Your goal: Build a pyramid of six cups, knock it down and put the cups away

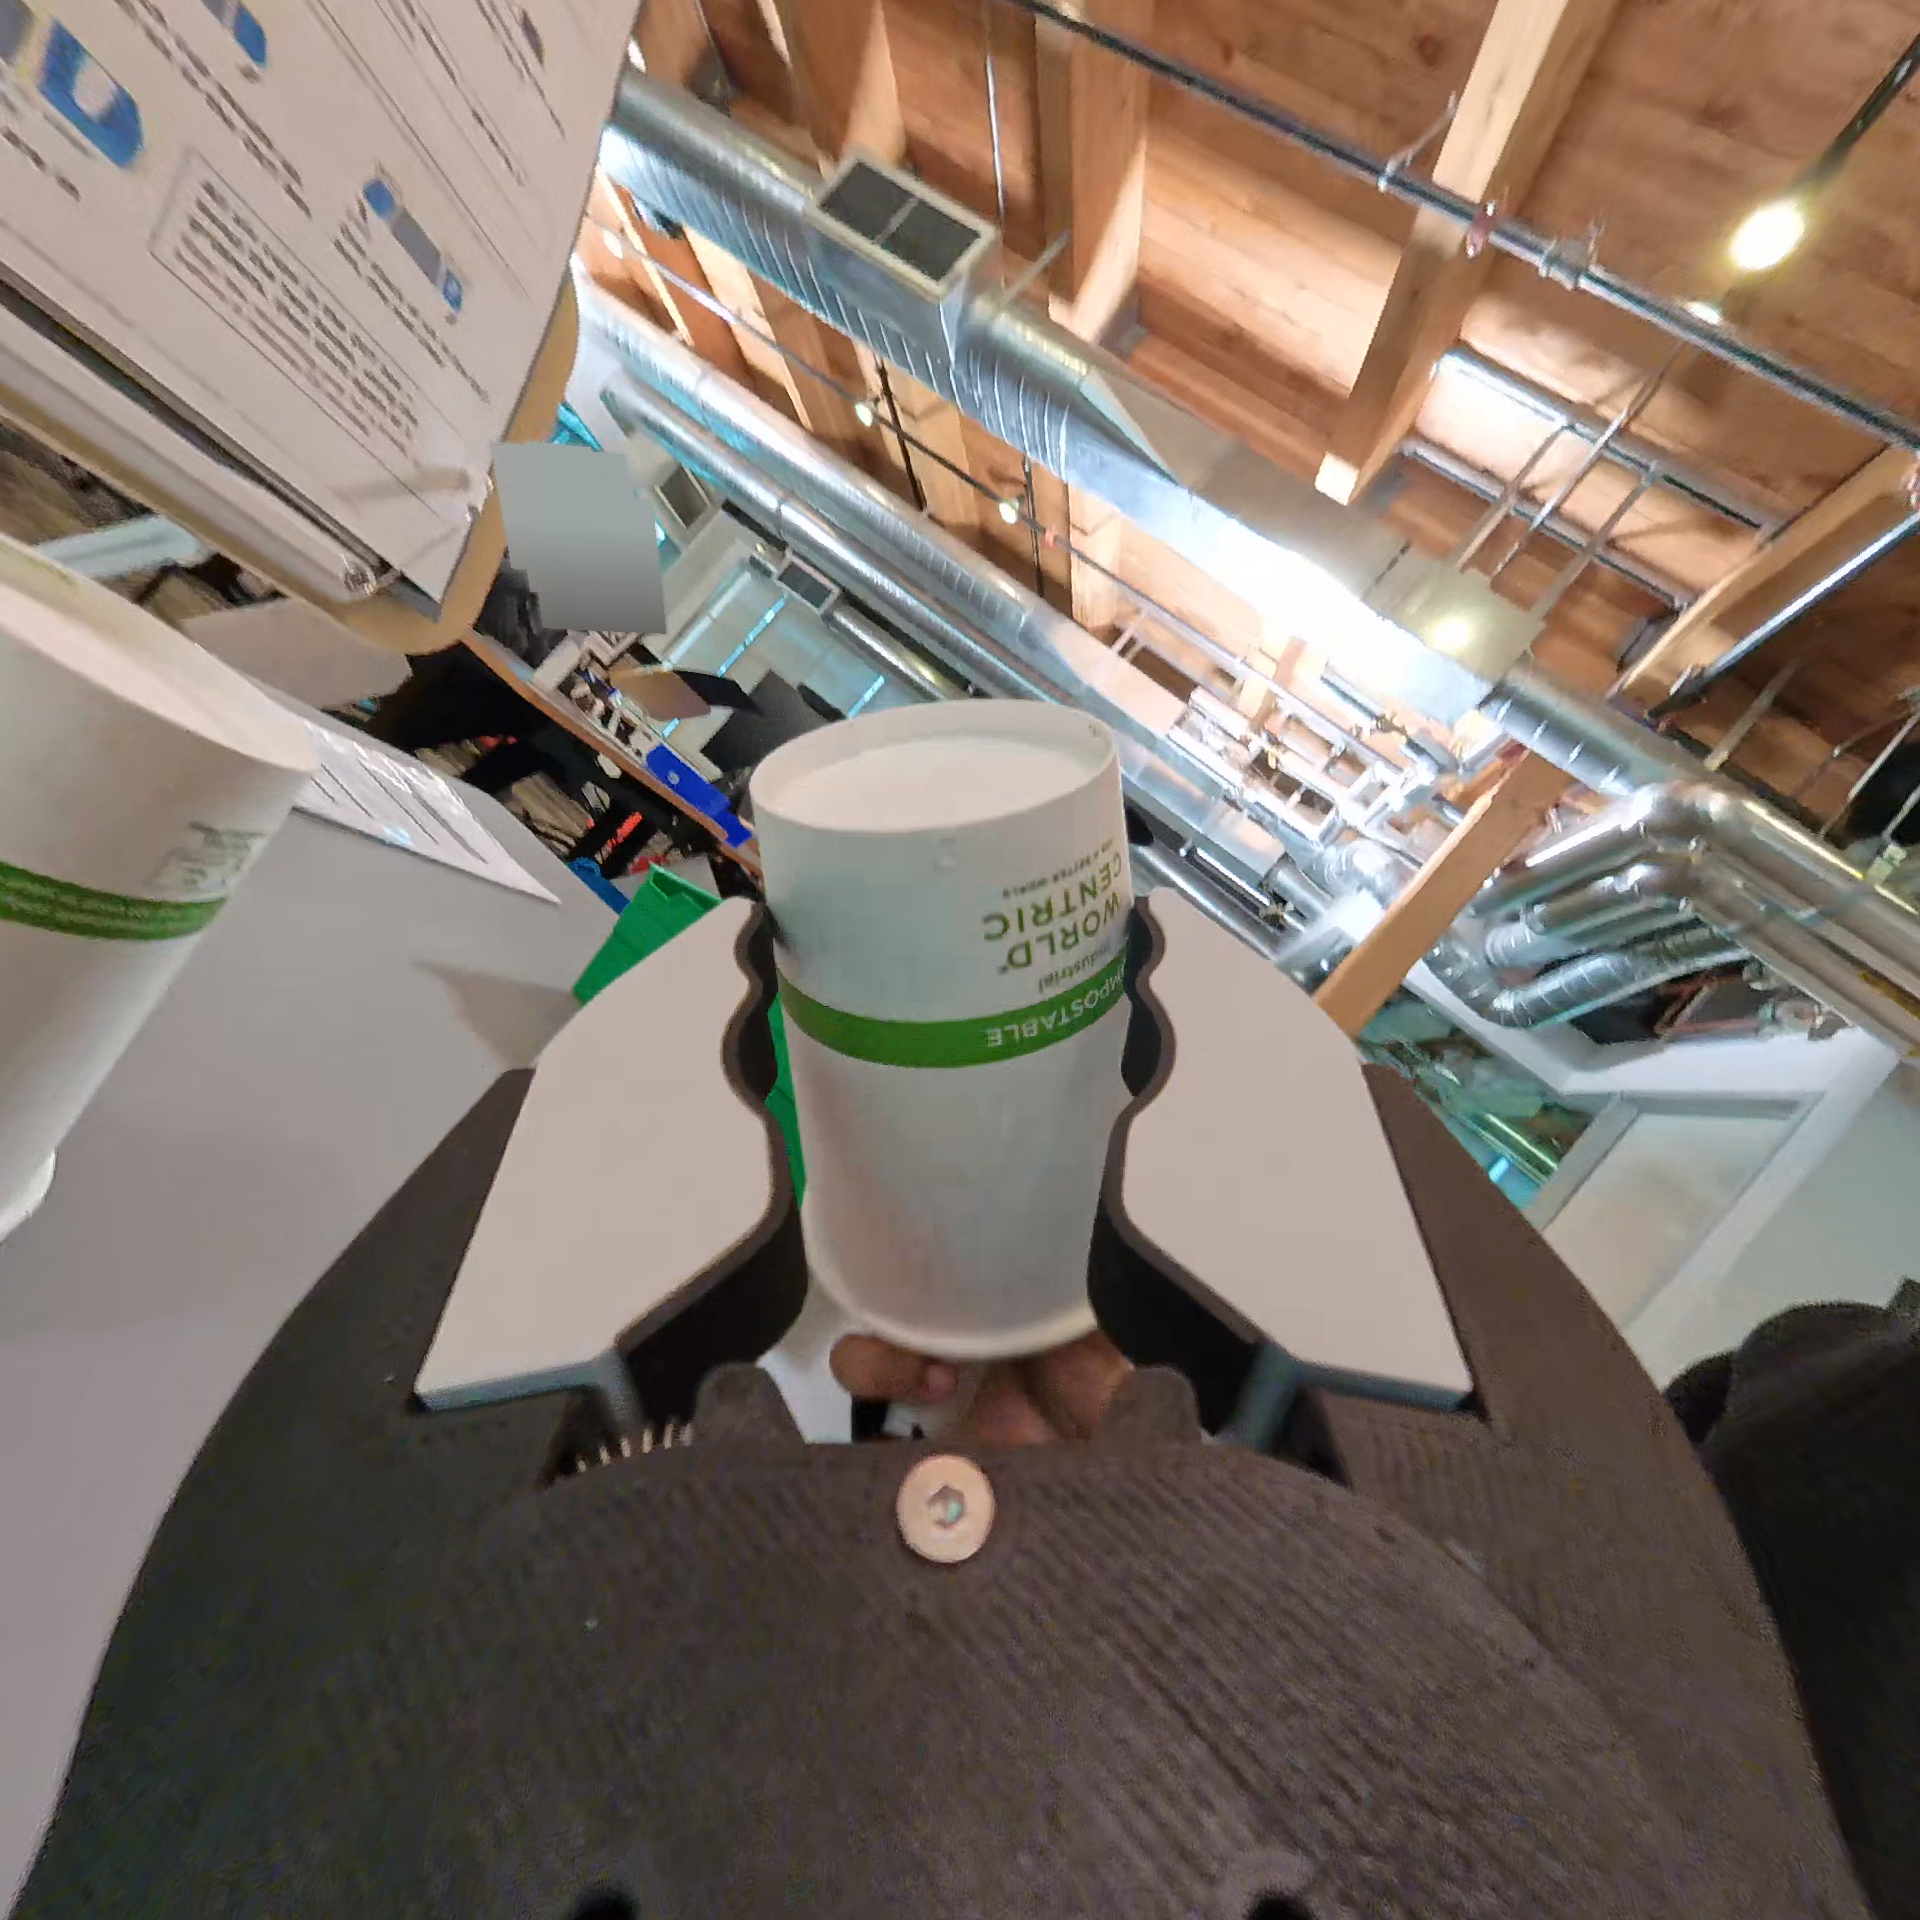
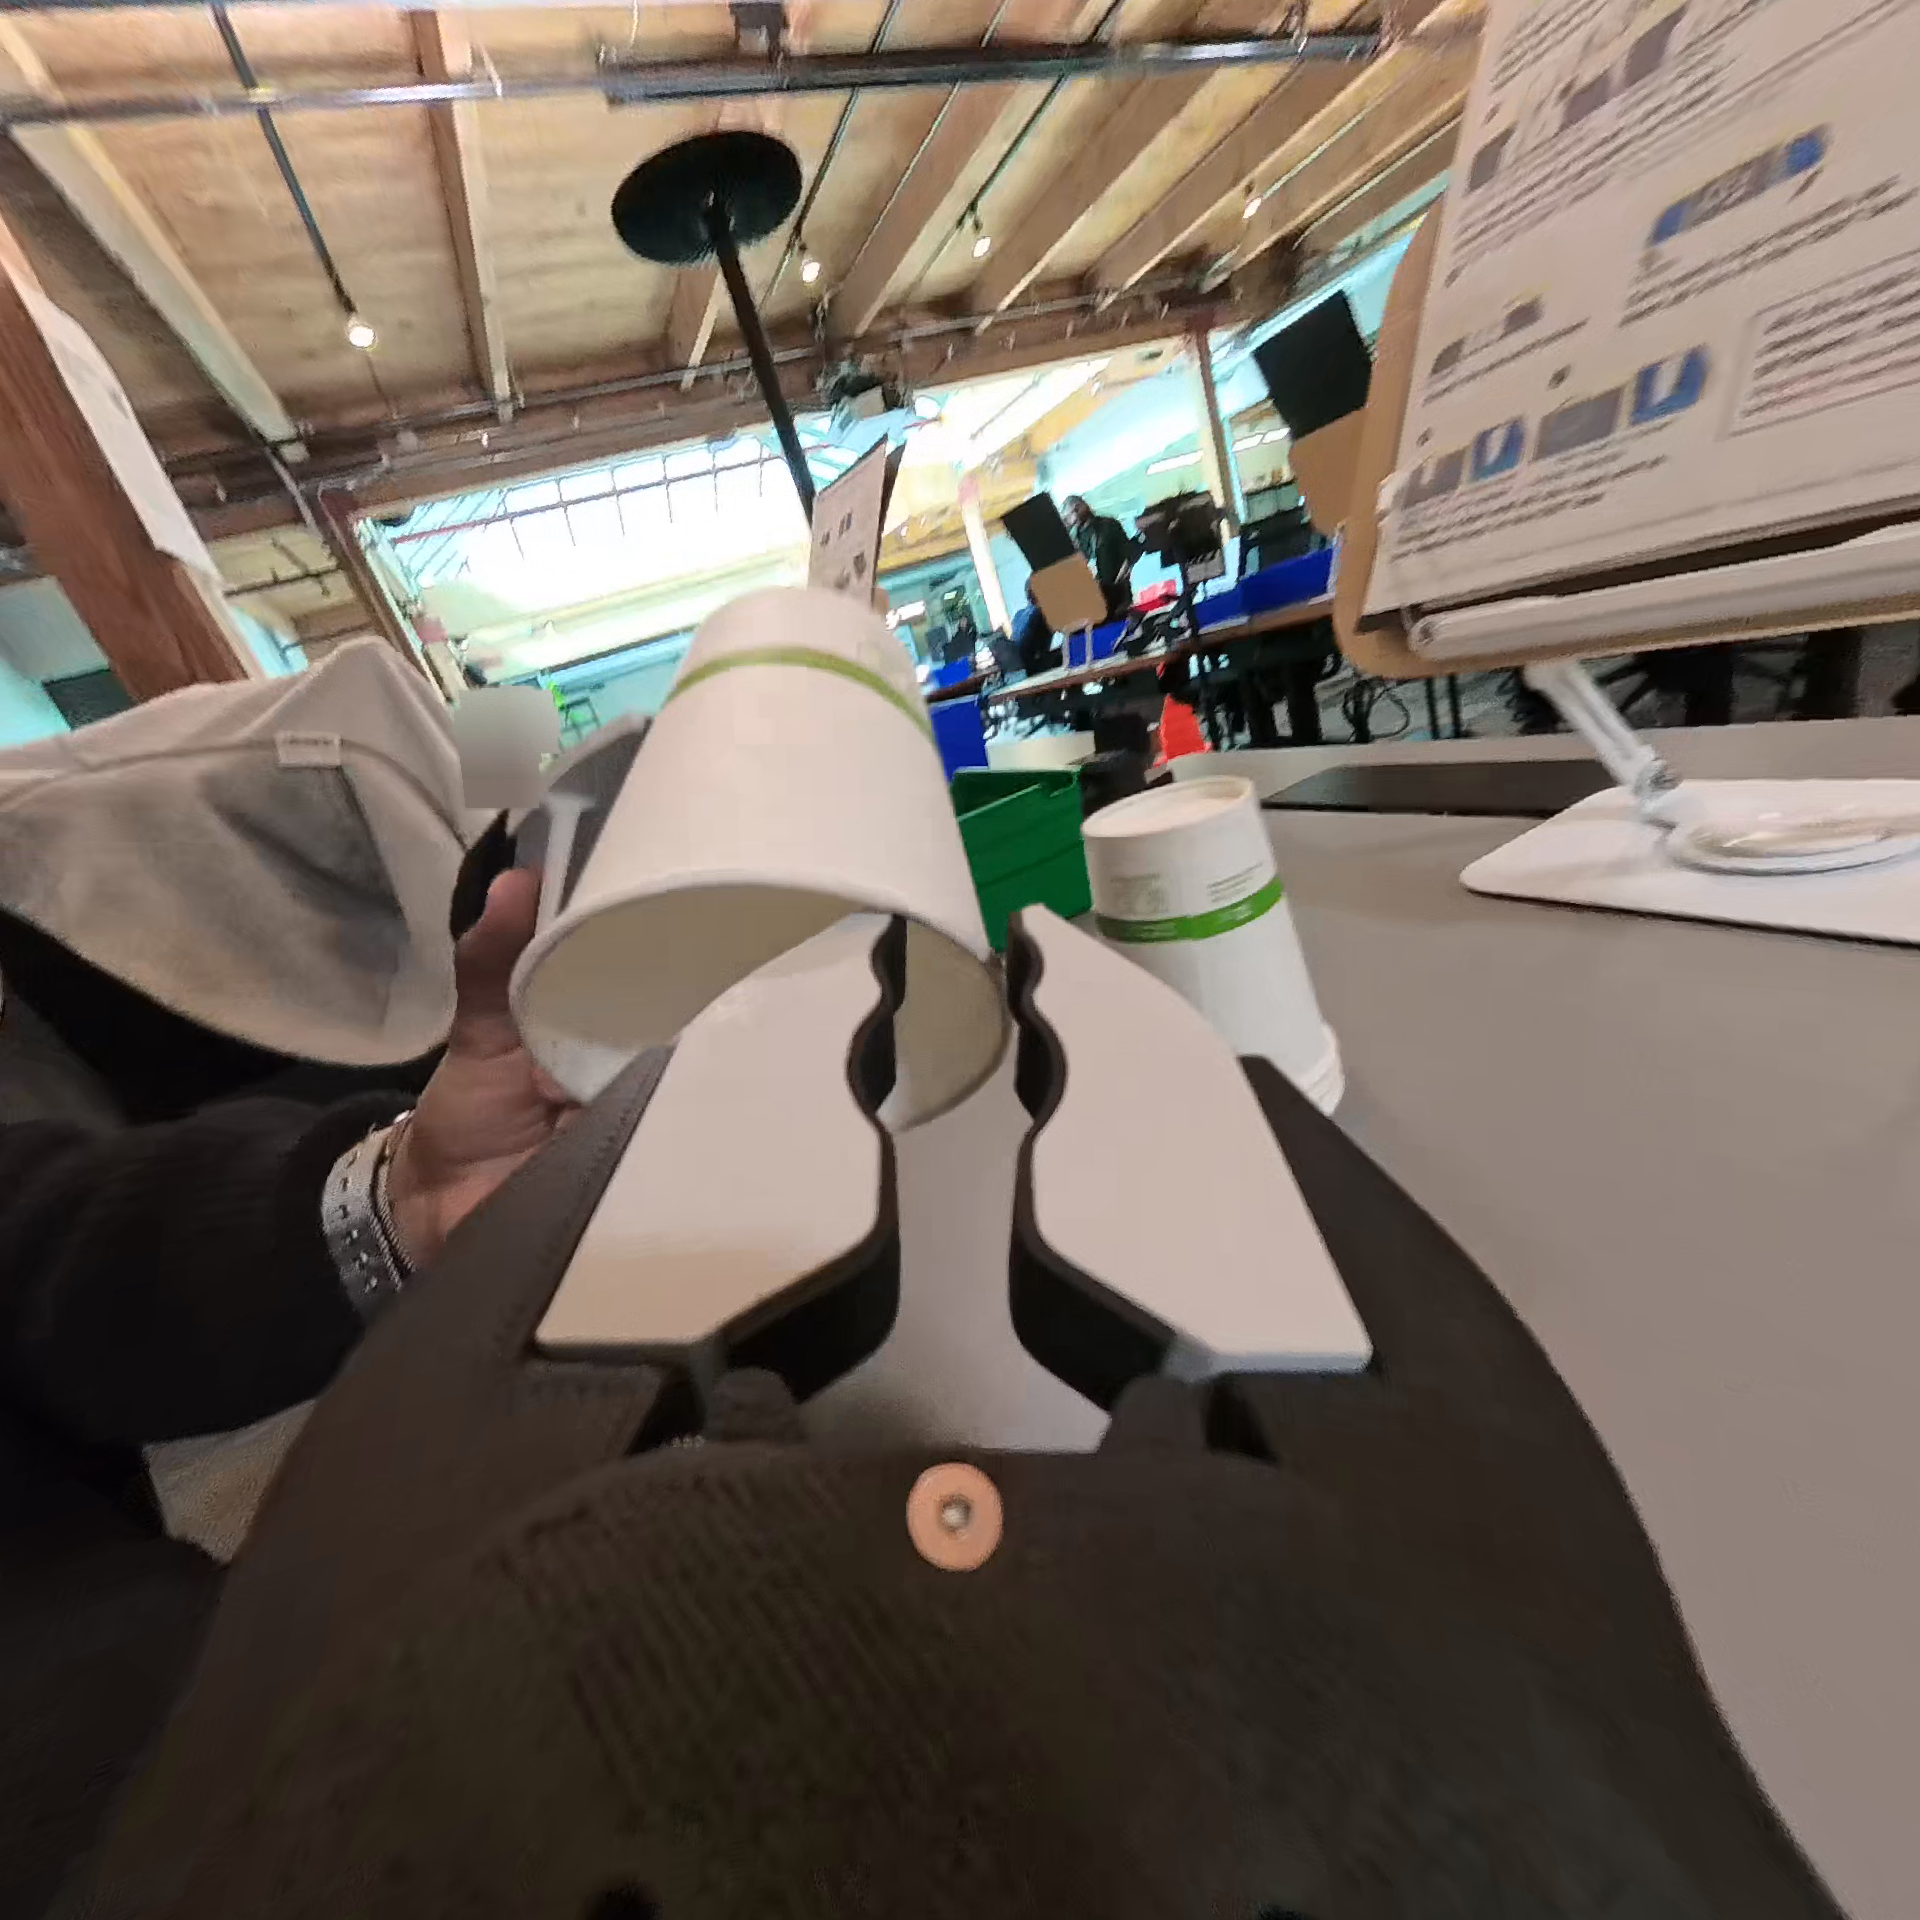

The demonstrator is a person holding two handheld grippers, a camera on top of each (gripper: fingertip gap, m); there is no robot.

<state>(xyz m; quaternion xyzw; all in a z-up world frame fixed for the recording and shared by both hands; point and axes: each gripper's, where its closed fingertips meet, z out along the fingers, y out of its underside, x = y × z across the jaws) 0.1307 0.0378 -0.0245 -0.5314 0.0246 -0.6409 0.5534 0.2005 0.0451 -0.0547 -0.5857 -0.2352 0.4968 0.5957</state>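
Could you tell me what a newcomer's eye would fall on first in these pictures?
A white paper cup with a green band, upside down, clamped in the left gripper. The right gripper pinches that cup's rim. Behind it, a stack of cups stands upside down on the grey table.

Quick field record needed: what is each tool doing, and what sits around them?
left tool: shut on paper cup, held bottom-up
right tool: fingers on either side of the same cup's rim wall, narrow gap, grip unclear
cup stack: upside down on grey table
green bin: behind the stack
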